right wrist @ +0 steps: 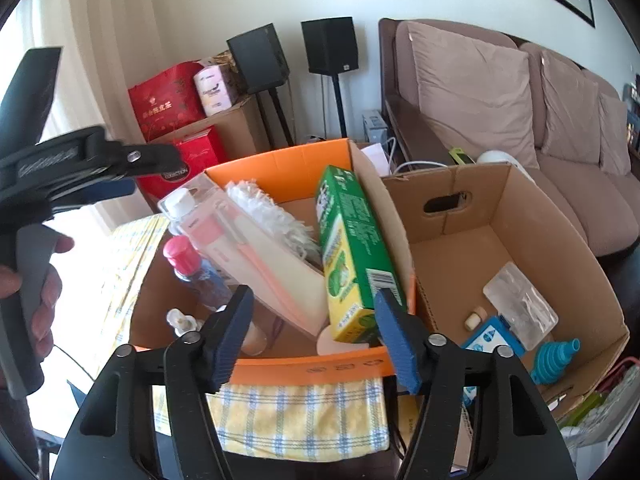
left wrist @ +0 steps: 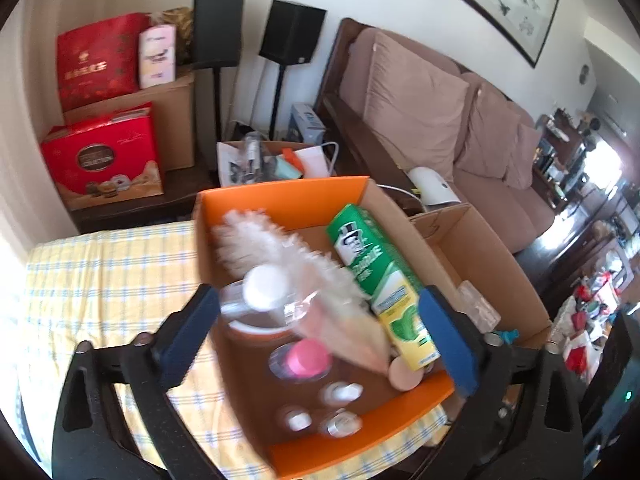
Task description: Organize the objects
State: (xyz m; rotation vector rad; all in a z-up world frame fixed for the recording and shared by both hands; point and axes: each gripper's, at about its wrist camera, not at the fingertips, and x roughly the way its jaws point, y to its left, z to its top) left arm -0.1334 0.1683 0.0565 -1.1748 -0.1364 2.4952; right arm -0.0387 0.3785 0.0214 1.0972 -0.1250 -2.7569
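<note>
both grippers hang over the orange box [right wrist: 280, 168] with fingers spread apart and nothing between them: the left gripper [left wrist: 320, 340], the right gripper [right wrist: 316, 336]. inside the box, the green carton [right wrist: 352, 248] leans against its right wall beside a white duster [right wrist: 268, 212].

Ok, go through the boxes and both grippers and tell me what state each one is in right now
Left gripper: open, holding nothing.
Right gripper: open, holding nothing.
Orange box: open-topped, crowded with items.
Green carton: closed, leaning against the box wall.
Pink-capped bottle: capped, tilted.
Brown cardboard box: open-topped, a few small items on its floor.
</note>
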